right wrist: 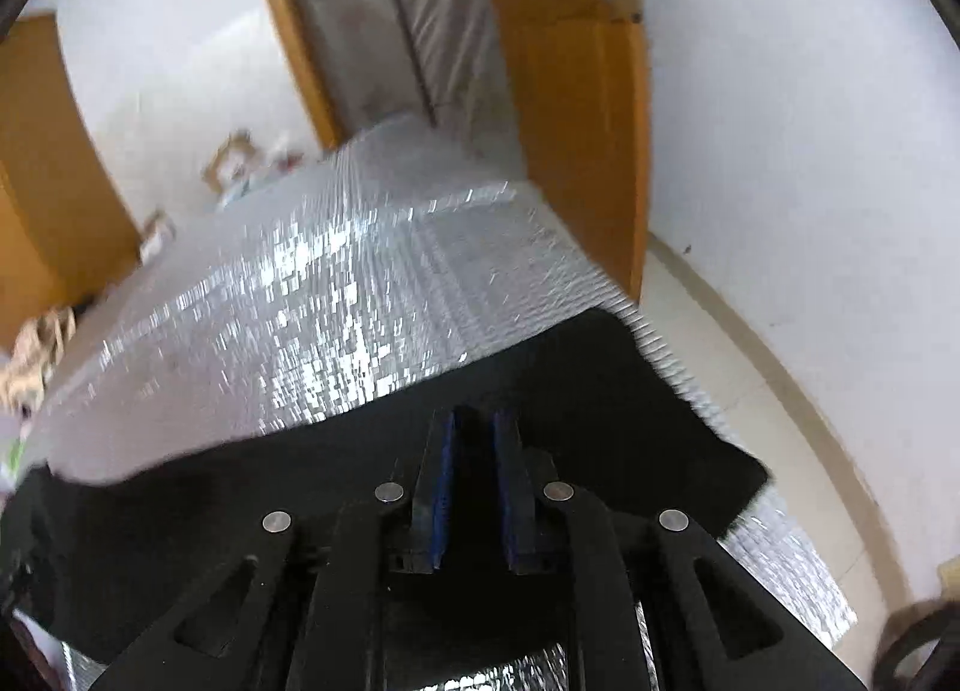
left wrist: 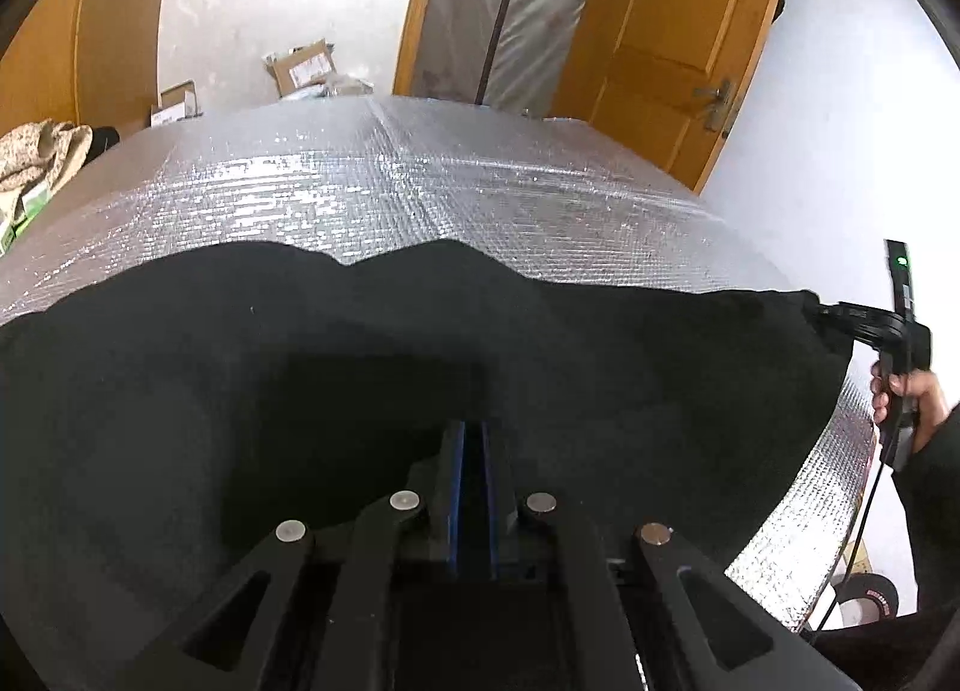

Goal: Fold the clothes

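Note:
A black garment [left wrist: 300, 361] lies spread over the near half of a table covered in silver foil [left wrist: 420, 181]. In the left wrist view my left gripper [left wrist: 474, 427] is low on the garment's near edge. Its blue pads are almost together with black cloth bunched around them. At the far right, a hand [left wrist: 906, 391] holds my right gripper [left wrist: 825, 311], which pinches the garment's corner pulled out to a point. In the blurred right wrist view the right gripper [right wrist: 475, 421] sits over the black garment [right wrist: 600, 391], pads slightly apart with dark cloth between them.
Cardboard boxes [left wrist: 303, 68] stand beyond the table's far edge by the white wall. A beige cloth pile [left wrist: 36, 150] lies at the far left. An orange wooden door [left wrist: 678, 30] stands open behind. A tape roll [left wrist: 870, 601] lies on the floor at right.

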{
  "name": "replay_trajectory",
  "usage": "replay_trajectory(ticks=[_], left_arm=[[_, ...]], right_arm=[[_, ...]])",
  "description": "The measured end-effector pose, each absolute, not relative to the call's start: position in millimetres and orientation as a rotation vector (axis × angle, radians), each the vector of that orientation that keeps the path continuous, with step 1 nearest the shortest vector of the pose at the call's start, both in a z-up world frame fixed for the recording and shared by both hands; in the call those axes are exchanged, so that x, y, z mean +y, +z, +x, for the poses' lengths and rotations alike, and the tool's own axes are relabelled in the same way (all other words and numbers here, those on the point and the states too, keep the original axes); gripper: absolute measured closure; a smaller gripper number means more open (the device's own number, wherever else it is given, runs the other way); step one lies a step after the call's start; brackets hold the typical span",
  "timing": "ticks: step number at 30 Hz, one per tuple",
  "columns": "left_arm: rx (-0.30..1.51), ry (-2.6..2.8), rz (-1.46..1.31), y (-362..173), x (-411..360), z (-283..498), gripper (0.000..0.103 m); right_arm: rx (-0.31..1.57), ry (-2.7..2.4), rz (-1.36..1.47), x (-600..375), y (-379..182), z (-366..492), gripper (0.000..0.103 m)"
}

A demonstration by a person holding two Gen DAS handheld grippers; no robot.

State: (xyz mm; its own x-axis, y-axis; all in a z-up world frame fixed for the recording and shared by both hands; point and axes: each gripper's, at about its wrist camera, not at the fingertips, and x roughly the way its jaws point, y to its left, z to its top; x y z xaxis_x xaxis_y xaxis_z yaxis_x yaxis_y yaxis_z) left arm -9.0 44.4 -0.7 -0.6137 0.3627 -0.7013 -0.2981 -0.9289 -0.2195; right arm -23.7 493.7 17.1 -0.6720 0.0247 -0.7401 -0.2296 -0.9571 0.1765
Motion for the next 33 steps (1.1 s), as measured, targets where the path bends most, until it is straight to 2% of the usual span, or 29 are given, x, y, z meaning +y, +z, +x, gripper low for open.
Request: replay_trajectory(ticks=[2,17,23,25,29,33], left_arm=[[-0.112,2.53,-1.125,-2.0,44.8,-8.6,0.098],[-0.121,2.537,-1.122,-3.6,44.2,-7.3,0.098],[-0.123,2.538,-1.121,-3.8,44.3,-6.6,0.098],[-0.124,2.54,-1.12,-3.8,44.1,-6.4,0.098],[-0.124,2.541,-1.12,-3.7,45.1,-6.7,0.098],[-0.117,2.543,-1.122,-2.8,45.5,-6.4,0.098]], right_arm=[[0.374,2.71,-1.209,498.4,14.5,-32.7,0.089],[0.615,2.56,-0.94,548.6,32.0,26.8,0.085],[0.576,2.543,-1.061,536.2,7.0,43.6,0.088],[0.637,2.476,-1.01,550.3,4.4,55.2,0.088],[0.652,2.439,-0.918,552.7,18.6,68.4,0.085],[0.592,2.583,-0.879,518.4,35.7,68.0,0.083]])
